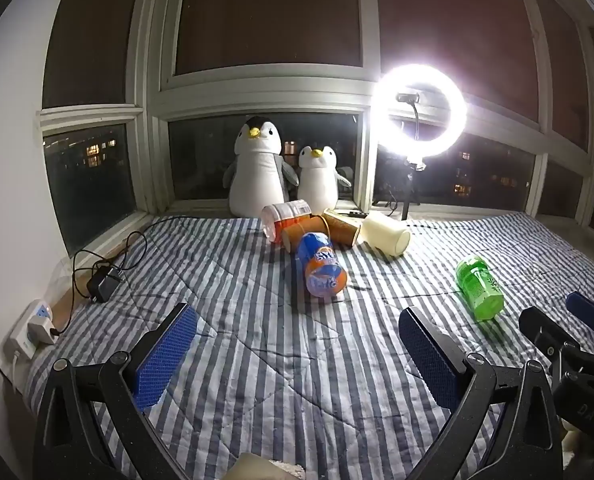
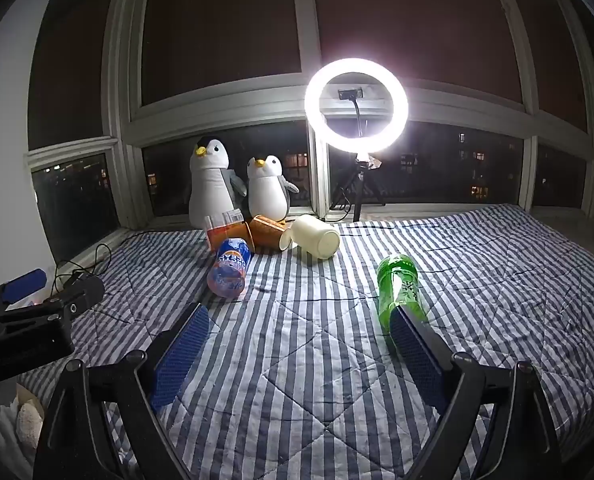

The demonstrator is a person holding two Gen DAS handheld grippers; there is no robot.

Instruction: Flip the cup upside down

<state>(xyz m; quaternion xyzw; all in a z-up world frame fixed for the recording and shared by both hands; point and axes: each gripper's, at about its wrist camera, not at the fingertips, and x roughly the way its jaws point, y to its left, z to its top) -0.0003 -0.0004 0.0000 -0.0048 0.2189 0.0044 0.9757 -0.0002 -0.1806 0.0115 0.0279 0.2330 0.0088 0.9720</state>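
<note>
A striped quilt [image 1: 281, 360] covers the whole surface in front of a dark window, with a glowing ring light [image 1: 419, 110] on a tripod at its far edge. Two plush penguins [image 1: 257, 168] stand against the glass. Both grippers hang low over the near quilt with nothing between their blue pads: the left gripper [image 1: 297, 324] has its jaws spread wide, and the right gripper [image 2: 299, 322] is spread just as wide. Just beyond the right one's right finger lies a green bottle [image 2: 401, 288] on its side, and an orange-and-blue Fanta bottle [image 1: 321, 270] lies near the middle. Behind it, by the penguins, several cups lie tipped over in a cluster: a cream cup [image 1: 387, 234], two brown paper cups [image 1: 307, 232] and a clear cup [image 1: 285, 216].
</note>
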